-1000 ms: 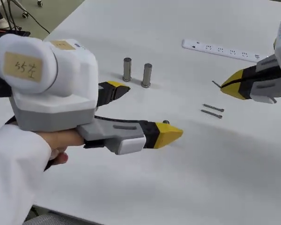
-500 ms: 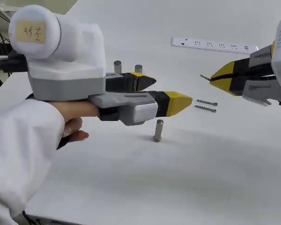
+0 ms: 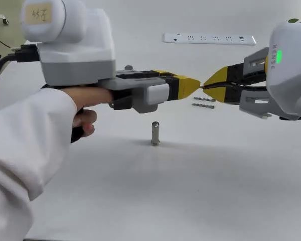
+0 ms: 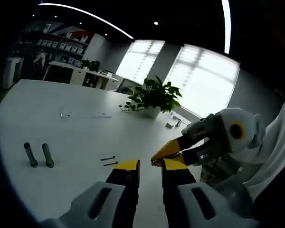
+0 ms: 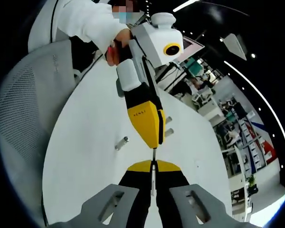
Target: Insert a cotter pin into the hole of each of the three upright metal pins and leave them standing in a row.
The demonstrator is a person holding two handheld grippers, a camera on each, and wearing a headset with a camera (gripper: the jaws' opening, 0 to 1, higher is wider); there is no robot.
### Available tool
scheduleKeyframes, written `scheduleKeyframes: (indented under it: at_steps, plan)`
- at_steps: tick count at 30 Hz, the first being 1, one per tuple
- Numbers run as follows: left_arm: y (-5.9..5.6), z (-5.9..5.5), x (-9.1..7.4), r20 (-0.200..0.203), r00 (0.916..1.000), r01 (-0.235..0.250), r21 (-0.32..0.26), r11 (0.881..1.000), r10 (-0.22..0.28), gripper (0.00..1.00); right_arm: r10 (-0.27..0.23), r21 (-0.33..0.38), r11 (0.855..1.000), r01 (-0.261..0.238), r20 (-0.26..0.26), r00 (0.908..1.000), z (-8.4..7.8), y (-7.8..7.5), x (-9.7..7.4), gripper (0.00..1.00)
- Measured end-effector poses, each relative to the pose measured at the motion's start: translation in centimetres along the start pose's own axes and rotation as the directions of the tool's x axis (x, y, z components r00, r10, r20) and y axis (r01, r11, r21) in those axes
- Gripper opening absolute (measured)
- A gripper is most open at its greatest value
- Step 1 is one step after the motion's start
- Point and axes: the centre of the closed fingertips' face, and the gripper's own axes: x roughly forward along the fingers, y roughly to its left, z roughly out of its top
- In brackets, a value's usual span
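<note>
On the table, one metal pin stands upright mid-surface. Two cotter pins lie side by side behind it, rightward. Power strip lies toward the far edge. Two further metal pins stand together, leftward.

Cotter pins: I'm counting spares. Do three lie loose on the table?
No, just two cotter pins lie side by side on the table.

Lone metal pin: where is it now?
Head view, centre: the pin stands on the table, below where the left gripper and right gripper tips face each other, nearer the person than the two loose cotter pins.
</note>
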Motion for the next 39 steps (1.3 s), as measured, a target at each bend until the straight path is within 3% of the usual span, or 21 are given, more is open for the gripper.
scheduleKeyframes:
  at_steps: [9, 29, 39]
  plan:
    - [-0.7, -0.4, 0.5, -0.025, 0.9986, 0.045, -0.028, 0.999, -0.046, 0.01, -0.015, -0.022, 1.000, 0.015, 0.009, 0.9998, 0.9, 0.4, -0.3, 0.00]
    - [-2.3, -1.3, 0.6, -0.060, 0.9959, 0.066, -0.018, 0.998, -0.067, 0.00, -0.020, -0.017, 1.000, 0.020, 0.017, 0.9997, 0.9, 0.4, -0.2, 0.00]
    - [-2.4, -1.8, 0.6, -0.081, 0.9943, 0.068, -0.018, 0.998, -0.070, 0.00, -0.014, -0.025, 1.000, 0.014, 0.014, 0.9998, 0.7, 0.8, 0.0, 0.00]
